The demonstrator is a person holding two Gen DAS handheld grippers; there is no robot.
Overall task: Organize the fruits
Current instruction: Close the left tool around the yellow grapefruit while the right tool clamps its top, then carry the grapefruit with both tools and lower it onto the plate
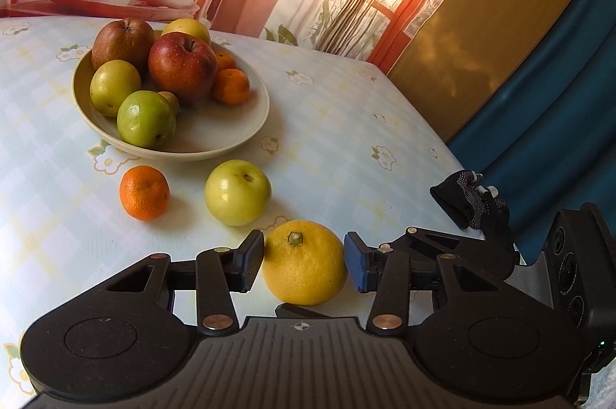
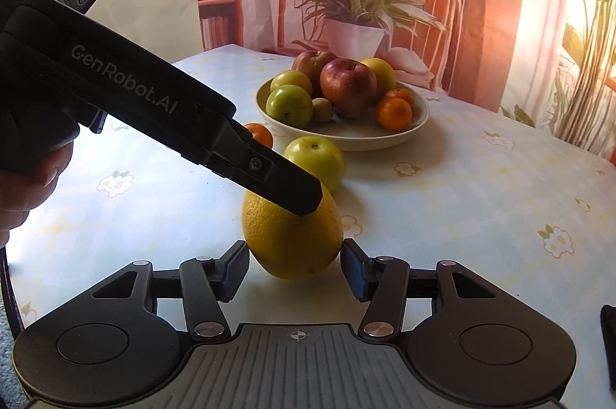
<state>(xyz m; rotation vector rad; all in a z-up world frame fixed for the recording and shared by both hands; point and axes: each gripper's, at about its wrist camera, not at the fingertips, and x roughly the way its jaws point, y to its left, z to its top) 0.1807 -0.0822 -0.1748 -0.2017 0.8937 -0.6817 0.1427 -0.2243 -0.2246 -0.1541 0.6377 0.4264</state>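
Both grippers are flanking the yellow citrus fruit [image 1: 304,262] sitting on the worktop [image 1: 346,139]: the left gripper [image 1: 304,264] and the right gripper [image 2: 294,264] are spread apart around it, pads just beside its skin. Beyond, a green apple [image 1: 237,191] and tangerine [image 1: 144,192] are lying before the fruit bowl [image 1: 246,124]

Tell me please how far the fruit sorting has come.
Done: the bowl already holds apples, green fruits and small oranges. In hand: the yellow citrus sits on the table between the fingers of both the left gripper and right gripper, not yet lifted. Left: the mandarin and the green apple beside the bowl.
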